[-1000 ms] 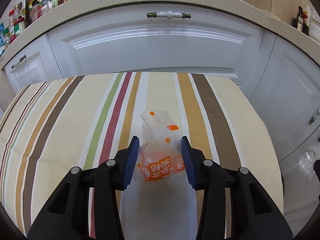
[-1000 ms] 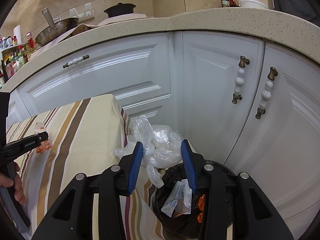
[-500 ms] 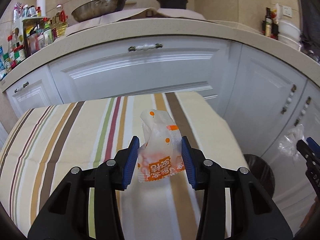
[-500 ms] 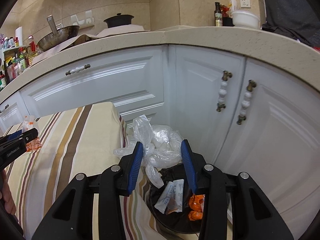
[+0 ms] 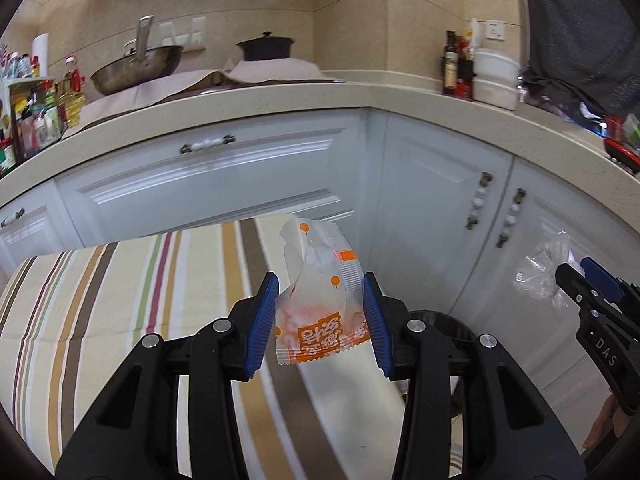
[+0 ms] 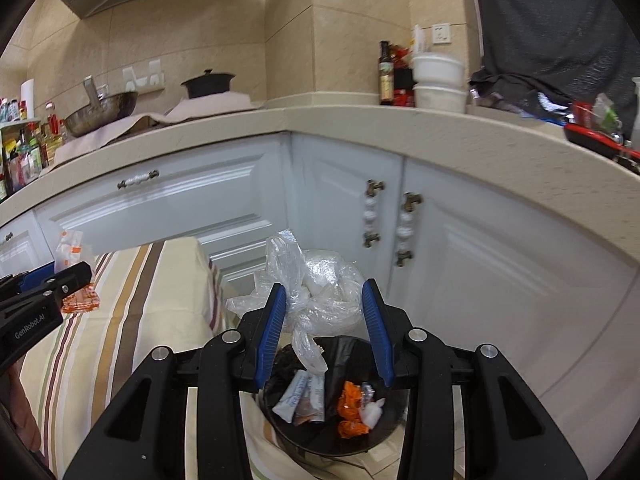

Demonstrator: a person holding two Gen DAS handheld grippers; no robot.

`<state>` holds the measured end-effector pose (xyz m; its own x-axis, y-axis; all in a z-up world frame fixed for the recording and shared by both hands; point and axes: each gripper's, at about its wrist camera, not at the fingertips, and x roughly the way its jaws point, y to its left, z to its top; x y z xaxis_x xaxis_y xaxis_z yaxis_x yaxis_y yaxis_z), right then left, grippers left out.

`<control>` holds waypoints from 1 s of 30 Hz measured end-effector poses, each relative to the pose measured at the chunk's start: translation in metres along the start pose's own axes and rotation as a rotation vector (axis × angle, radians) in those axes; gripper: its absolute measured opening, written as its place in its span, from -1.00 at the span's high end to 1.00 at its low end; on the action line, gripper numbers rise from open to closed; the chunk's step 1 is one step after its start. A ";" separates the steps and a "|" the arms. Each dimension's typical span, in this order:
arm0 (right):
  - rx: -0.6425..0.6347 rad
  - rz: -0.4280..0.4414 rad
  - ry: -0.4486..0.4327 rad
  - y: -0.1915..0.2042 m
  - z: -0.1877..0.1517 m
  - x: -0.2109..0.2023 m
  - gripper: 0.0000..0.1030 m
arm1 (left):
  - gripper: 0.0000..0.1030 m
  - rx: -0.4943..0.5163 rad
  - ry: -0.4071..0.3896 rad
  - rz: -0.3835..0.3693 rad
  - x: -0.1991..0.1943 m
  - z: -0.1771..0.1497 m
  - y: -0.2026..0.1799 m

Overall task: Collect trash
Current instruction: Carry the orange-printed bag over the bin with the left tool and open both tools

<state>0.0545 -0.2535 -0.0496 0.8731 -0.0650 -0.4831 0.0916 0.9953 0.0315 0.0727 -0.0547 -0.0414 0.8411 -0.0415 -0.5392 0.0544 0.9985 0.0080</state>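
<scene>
My left gripper (image 5: 320, 322) is shut on a white and orange snack wrapper (image 5: 318, 300) and holds it above the right end of the striped table (image 5: 120, 300). It also shows at the left of the right wrist view (image 6: 76, 276). My right gripper (image 6: 324, 332) is shut on a crumpled clear plastic bag (image 6: 316, 292) and holds it right above the black trash bin (image 6: 332, 400), which holds several wrappers. The bag also shows at the right of the left wrist view (image 5: 540, 276). The bin rim (image 5: 440, 320) shows behind my left fingers.
White cabinet doors with beaded handles (image 6: 372, 212) stand close behind the bin. The beige counter (image 5: 360, 96) above carries a wok, a black pot, bottles and white bowls. The striped table edge (image 6: 208, 280) lies just left of the bin.
Both grippers have risen and tilted upward. My left gripper has carried the wrapper rightward off the table's middle toward the bin. The right gripper stays over the bin with the plastic bag.
</scene>
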 end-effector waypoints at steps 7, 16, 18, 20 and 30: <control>0.028 -0.040 -0.028 -0.026 -0.002 -0.022 0.22 | 0.20 0.049 -0.009 -0.061 -0.005 0.001 -0.039; 0.055 -0.058 -0.022 -0.048 -0.009 -0.017 0.22 | 0.19 0.108 0.016 -0.110 0.012 -0.005 -0.084; 0.055 -0.056 -0.018 -0.050 -0.012 -0.012 0.22 | 0.19 0.122 0.026 -0.114 0.020 -0.007 -0.093; 0.058 -0.053 -0.010 -0.053 -0.013 -0.005 0.22 | 0.19 0.134 0.043 -0.113 0.031 -0.009 -0.102; 0.074 -0.039 0.052 -0.063 -0.023 0.054 0.22 | 0.18 0.177 0.115 -0.066 0.094 -0.020 -0.129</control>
<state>0.0846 -0.3184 -0.0977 0.8424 -0.0978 -0.5299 0.1618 0.9839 0.0756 0.1343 -0.1868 -0.1104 0.7661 -0.0925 -0.6360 0.2100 0.9713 0.1117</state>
